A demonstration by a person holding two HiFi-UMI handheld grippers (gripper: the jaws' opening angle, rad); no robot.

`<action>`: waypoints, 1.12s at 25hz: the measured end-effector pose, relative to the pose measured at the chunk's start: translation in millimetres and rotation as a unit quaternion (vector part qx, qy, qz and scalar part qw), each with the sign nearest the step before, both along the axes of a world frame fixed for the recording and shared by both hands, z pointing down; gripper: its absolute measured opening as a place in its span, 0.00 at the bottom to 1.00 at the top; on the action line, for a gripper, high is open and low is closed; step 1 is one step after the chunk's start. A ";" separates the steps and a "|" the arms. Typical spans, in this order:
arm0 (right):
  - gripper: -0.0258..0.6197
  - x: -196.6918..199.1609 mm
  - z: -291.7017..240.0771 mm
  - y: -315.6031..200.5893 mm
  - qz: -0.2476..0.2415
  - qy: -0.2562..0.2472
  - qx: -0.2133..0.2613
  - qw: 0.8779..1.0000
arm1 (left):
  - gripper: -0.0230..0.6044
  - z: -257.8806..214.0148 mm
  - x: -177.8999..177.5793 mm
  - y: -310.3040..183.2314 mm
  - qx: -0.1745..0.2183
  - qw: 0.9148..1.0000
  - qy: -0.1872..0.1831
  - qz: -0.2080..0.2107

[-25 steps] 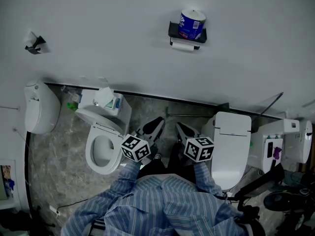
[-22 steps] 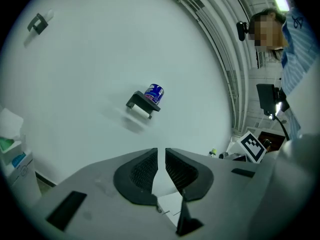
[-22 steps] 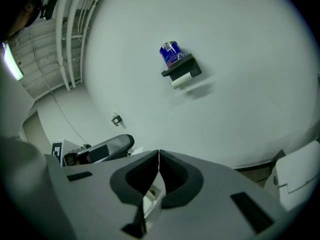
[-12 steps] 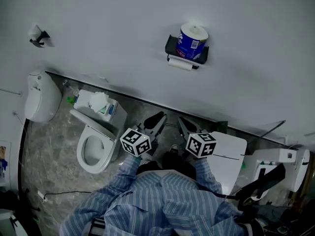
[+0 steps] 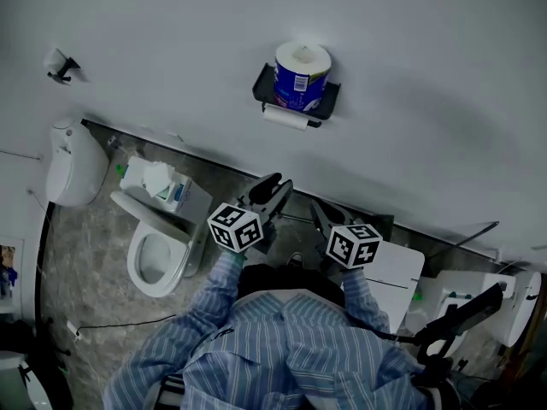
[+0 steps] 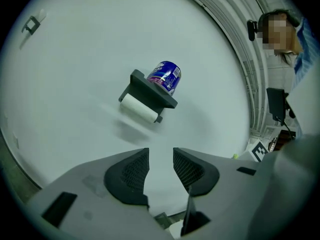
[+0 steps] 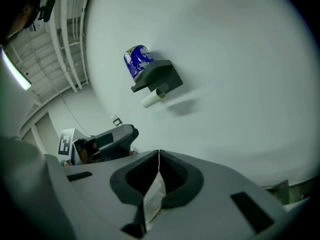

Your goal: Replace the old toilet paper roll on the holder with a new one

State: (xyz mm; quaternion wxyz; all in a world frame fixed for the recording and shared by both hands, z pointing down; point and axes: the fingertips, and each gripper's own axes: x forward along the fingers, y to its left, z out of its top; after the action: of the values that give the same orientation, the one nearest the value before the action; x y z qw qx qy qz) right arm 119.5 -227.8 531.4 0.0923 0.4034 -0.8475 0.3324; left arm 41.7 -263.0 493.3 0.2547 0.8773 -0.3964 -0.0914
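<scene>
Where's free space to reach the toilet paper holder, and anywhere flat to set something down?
The wall is bare all around the holder, so a hand fits either side or below. The holder's shelf is full: the wrapped roll stands on it, the old roll hangs beneath. The closed toilet lid at right is bare; the left toilet's tank is cluttered.

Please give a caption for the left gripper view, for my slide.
Left gripper, jaws just opening and empty, faces the wall holder topped by a blue wrapped roll.
</scene>
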 end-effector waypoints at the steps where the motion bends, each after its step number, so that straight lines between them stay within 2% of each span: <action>1: 0.05 4.7 1.7 -3.0 0.000 -0.002 -0.002 1.000 | 0.26 -3.9 1.1 -8.1 0.003 1.000 0.005 -0.008; 3: 0.05 12.2 4.9 -8.7 0.001 -0.005 -0.006 1.000 | 0.32 -12.5 2.7 -22.3 0.010 1.000 0.016 -0.019; 12: 0.05 15.5 6.9 -29.0 0.001 -0.025 -0.014 1.000 | 0.42 -30.4 -21.0 -79.7 -0.003 0.994 0.087 -0.071; 17: 0.05 10.5 6.2 -43.9 0.007 -0.025 -0.014 1.000 | 0.43 -30.7 -27.3 -105.0 -0.029 0.989 0.135 -0.057; 19: 0.05 5.7 6.4 -50.0 0.006 -0.020 -0.016 1.000 | 0.43 -31.6 -28.4 -111.4 -0.044 0.983 0.175 -0.043; 21: 0.05 1.7 4.6 -58.0 0.010 -0.017 -0.017 1.000 | 0.44 -31.2 -30.6 -116.5 -0.064 0.971 0.227 -0.036; 24: 0.05 -3.0 -0.7 -71.0 0.020 -0.018 -0.015 1.000 | 0.44 -34.5 -31.2 -126.4 -0.095 0.943 0.317 -0.020; 25: 0.05 -4.5 -1.8 -74.5 0.024 -0.017 -0.014 0.999 | 0.44 -37.4 -30.7 -130.4 -0.097 0.937 0.336 -0.010; 26: 0.05 -6.0 -2.3 -77.6 0.027 -0.017 -0.014 0.999 | 0.44 -39.2 -29.9 -133.8 -0.098 0.934 0.344 0.000; 28: 0.05 -8.3 -1.3 -82.7 0.034 -0.016 -0.016 0.999 | 0.44 -39.1 -26.8 -138.1 -0.100 0.935 0.339 0.027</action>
State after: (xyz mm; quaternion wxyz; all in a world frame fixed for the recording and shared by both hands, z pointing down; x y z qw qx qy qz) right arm 111.2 -310.5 530.1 0.0744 0.4251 -0.8293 0.3551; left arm 14.9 -401.1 454.2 0.4630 0.7744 -0.2702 -0.3361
